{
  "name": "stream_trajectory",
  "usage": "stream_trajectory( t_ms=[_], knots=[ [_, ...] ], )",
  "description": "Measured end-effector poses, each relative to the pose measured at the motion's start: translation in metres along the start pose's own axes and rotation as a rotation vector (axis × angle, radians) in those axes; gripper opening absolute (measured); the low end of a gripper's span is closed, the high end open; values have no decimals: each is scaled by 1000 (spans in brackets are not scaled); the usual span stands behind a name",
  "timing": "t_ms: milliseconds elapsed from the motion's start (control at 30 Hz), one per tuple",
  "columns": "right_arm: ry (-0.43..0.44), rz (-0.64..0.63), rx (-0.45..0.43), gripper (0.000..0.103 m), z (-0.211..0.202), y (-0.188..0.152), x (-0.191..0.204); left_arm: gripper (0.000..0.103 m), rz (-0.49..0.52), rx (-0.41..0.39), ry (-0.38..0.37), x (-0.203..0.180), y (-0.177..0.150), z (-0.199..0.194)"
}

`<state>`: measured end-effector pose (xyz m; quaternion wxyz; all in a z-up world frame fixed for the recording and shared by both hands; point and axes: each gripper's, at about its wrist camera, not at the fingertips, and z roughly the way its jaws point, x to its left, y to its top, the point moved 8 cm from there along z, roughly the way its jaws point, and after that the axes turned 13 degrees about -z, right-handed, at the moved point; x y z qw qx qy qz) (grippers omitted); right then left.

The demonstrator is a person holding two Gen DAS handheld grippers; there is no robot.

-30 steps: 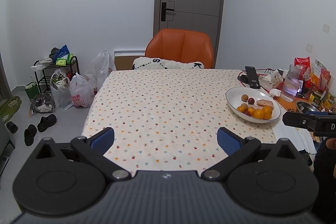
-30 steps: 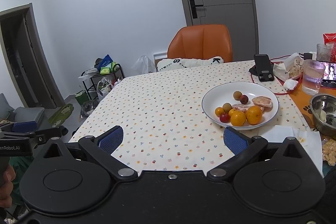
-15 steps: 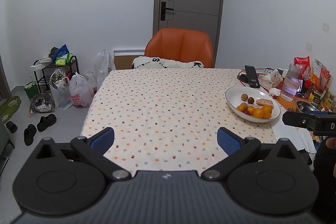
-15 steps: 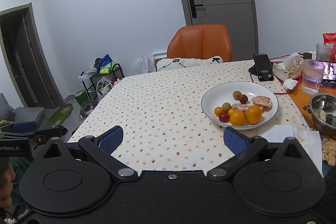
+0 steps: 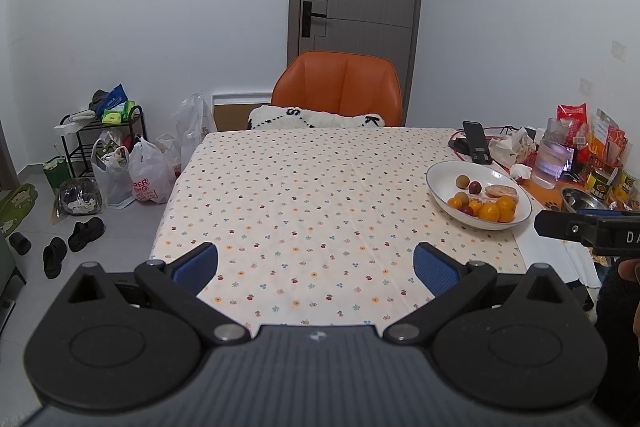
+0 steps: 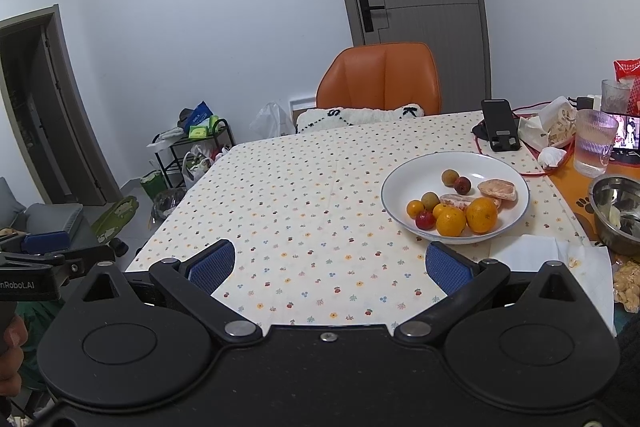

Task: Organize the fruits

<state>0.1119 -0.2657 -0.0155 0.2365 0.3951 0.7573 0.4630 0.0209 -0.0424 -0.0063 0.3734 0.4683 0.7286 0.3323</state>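
In the left wrist view, the left hand-held gripper (image 5: 315, 267) hung wide open over the near edge of the bench (image 5: 304, 187), holding nothing. The white plate (image 5: 440, 183) sat at the right of the frame with the fruits (image 5: 486, 201) all heaped inside it. The right hand-held gripper's tip (image 5: 576, 227) poked in at the far right edge.

In the right wrist view, the right hand-held gripper (image 6: 327, 265) was likewise spread wide and empty, low in the frame, with the plate (image 6: 404, 183) right of centre, just above its right finger. Two oranges (image 6: 466, 218) lay at the plate's near rim, with small round fruits (image 6: 440, 193) toward the left and peeled segments (image 6: 497, 189) to the right. The segments lay with their long axes roughly left to right across the frame; the round fruits pointed no way.

Fruit gathered on a plate fits either a pile awaiting sorting or one just collected; I could not judge which. Any grasp would call for closing gently on rolling, soft fruit.
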Motion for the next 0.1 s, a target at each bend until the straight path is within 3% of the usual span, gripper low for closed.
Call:
stream_trajectory(
  t_ms=[100],
  knots=[
    [1,-1,-1,103,0,-1,0,103,1,1,1,-1,0,0]
  ],
)
